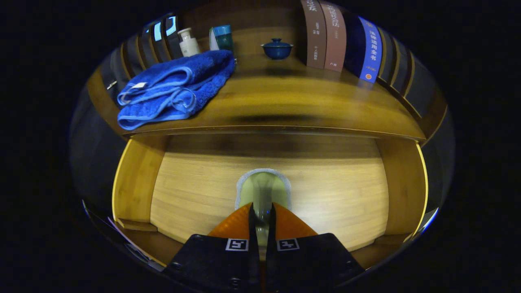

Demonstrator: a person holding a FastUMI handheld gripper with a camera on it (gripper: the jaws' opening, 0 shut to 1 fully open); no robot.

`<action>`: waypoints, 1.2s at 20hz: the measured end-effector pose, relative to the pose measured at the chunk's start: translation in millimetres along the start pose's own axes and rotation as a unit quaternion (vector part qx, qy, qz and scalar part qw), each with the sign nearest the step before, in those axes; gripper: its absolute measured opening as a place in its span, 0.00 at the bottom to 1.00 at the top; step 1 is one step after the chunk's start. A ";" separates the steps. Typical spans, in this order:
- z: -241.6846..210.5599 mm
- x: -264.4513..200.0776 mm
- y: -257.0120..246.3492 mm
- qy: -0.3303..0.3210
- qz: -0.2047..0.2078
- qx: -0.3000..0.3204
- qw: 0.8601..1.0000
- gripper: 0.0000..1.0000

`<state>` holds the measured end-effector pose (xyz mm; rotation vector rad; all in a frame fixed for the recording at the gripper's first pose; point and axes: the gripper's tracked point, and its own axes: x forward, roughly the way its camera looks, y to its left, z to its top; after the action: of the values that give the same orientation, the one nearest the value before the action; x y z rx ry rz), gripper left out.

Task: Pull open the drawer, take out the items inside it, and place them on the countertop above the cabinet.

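Observation:
The wooden drawer (136, 179) stands pulled open under the countertop (293, 101), and I look down onto its pale floor. My gripper (262, 206) hangs over the middle of the drawer with its orange fingers (234, 224) drawn close together. They pinch a pale green cloth (262, 185) with a light grey trim, which bulges out just ahead of the fingertips. A folded blue towel (175, 89) lies on the left part of the countertop. Whatever is under the fingers is hidden.
At the back of the countertop stand a white bottle (188, 41), a teal jar (222, 37) and a dark blue lidded bowl (276, 48). Upright books (325, 34) line the back right. The drawer's side walls rise on both sides of the gripper.

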<state>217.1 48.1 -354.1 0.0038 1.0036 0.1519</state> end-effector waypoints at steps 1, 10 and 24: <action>1.2 -11.5 -1.0 -0.009 0.001 0.003 1.000 0.11; 43.0 -100.8 -9.6 -0.078 0.001 0.015 0.997 0.10; 175.8 -21.9 -3.6 -0.041 -0.006 0.000 0.999 0.10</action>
<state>353.7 53.4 -241.3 0.0048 0.9209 0.1404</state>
